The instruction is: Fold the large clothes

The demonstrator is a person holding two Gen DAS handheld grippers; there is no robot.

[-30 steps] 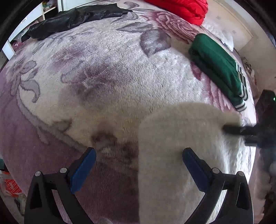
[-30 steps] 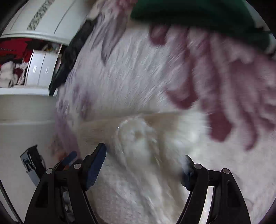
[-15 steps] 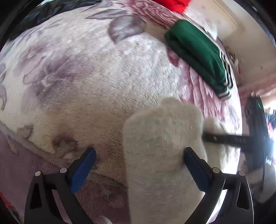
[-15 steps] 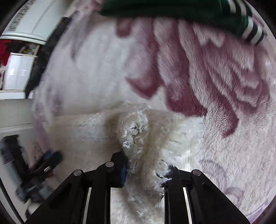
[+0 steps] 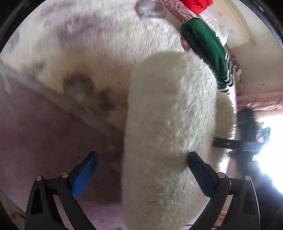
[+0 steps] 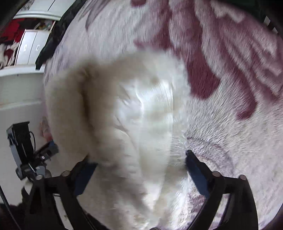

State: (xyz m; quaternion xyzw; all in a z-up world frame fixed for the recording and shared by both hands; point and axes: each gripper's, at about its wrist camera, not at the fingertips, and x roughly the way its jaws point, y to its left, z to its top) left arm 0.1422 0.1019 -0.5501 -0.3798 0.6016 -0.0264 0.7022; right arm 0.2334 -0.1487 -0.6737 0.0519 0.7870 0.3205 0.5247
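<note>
Plush floral blanket (image 5: pixel 99 42) under cream fleece garment (image 5: pixel 169 109), both tongs (image 5: pixel 141 169) (image 6: pixel 139 169) spread wide

bed blanket (image 5: pixel 99 40), floral plush; on it: white fluffy garment (image 5: pixel 169 123), folded green garment (image 5: pixel 207 47), red garment (image 5: pixel 196 5).

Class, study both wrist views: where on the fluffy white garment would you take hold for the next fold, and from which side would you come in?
Probably the rounded far end of the fluffy white garment, pinched across its thickness. The garment runs lengthwise between the open left gripper, so approach along it from the near end. The open right gripper could take the side edge beside the floral blanket.
</note>
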